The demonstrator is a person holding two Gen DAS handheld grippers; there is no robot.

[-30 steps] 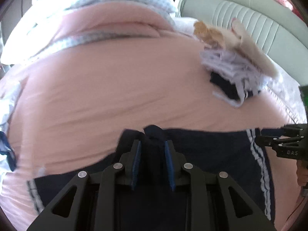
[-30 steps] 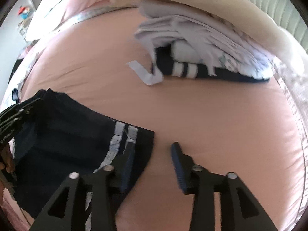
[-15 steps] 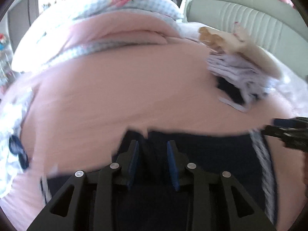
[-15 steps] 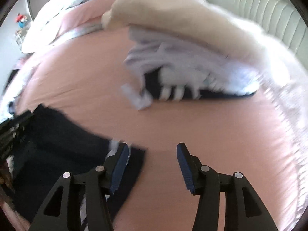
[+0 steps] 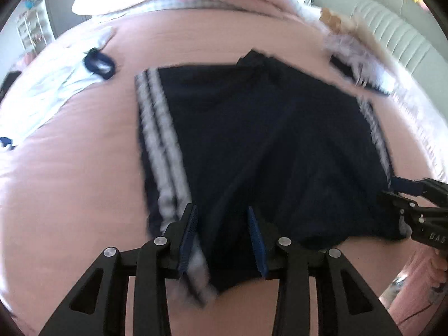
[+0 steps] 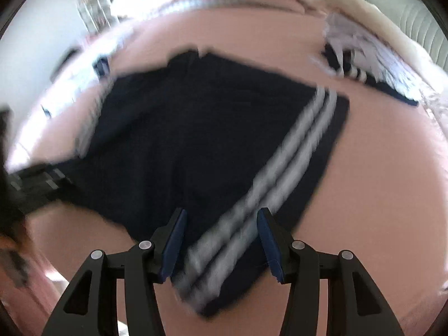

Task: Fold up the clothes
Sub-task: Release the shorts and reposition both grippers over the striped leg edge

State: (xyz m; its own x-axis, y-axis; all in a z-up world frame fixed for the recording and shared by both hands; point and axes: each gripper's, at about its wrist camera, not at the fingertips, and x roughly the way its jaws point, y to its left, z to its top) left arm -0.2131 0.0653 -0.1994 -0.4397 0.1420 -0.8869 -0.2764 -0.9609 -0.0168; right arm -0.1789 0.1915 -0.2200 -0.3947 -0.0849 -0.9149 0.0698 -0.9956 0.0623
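Navy shorts (image 5: 266, 140) lying spread flat across the middle of the frame on the pink bedsheet (image 5: 70, 196), white side stripes (image 5: 159, 145) running down the left edge in the left wrist view and slanting toward lower centre in the right wrist view. Looking soft, light and limp; likely sagging and bunching when lifted, so best pinched at the near hem corners by the stripes. Left gripper (image 5: 222, 240) at bottom centre, jaws opening, hem cloth lying between the pads with gaps showing, apparently not pressed. Right gripper (image 6: 221, 240) standing partly open over the striped corner, cloth between the pads but seemingly not clamped. Reading only the letters "DAS" on the gripper body at the right edge of the left wrist view. Folded pile (image 6: 372, 56) sitting at upper right.
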